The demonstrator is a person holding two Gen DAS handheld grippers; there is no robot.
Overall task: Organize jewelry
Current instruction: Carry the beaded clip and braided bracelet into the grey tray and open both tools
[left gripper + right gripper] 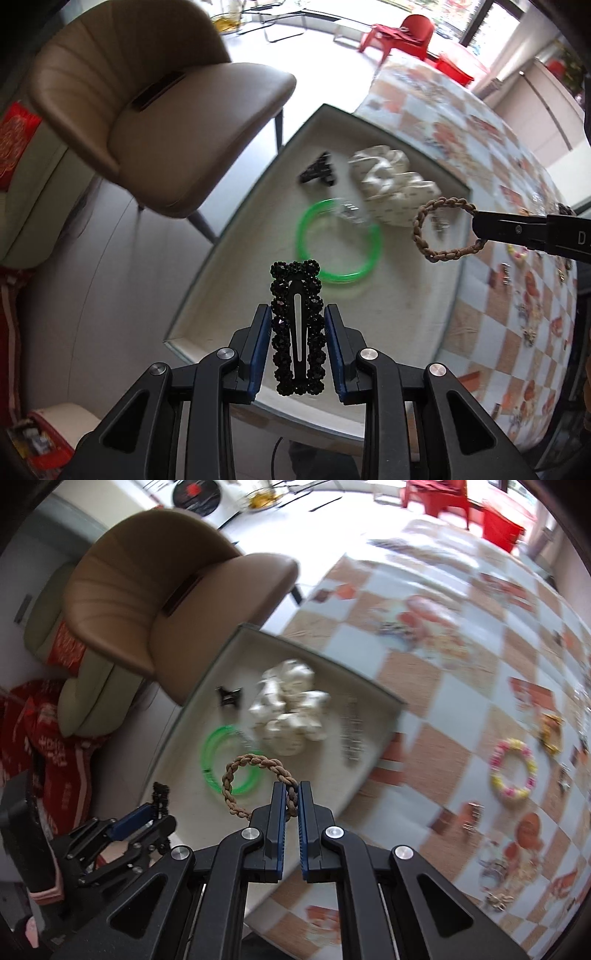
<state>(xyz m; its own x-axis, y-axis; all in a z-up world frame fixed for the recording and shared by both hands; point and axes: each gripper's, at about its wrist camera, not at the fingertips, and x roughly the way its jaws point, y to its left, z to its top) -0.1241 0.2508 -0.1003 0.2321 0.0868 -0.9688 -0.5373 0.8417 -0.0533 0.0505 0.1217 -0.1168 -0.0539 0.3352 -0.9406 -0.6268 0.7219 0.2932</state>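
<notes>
My left gripper (pixel 298 314) is shut on a black beaded hair clip (pixel 297 325) and holds it above the near edge of the cream tray (pixel 221 258). My right gripper (pixel 292 794) is shut on a brown braided bracelet (pixel 255 771), held above the tray (pixel 373 716); it also shows in the left wrist view (pixel 439 229). In the tray lie a green bangle (pixel 338 242), a white scrunchie (pixel 395 184), a black claw clip (pixel 319 170) and a small silver piece (pixel 347 210).
The tray sits at the corner of a table with a checked orange cloth (pixel 461 664). Loose jewelry lies on the cloth, including a pink and yellow bracelet (pixel 513 768). A tan chair (pixel 166 110) stands beside the table.
</notes>
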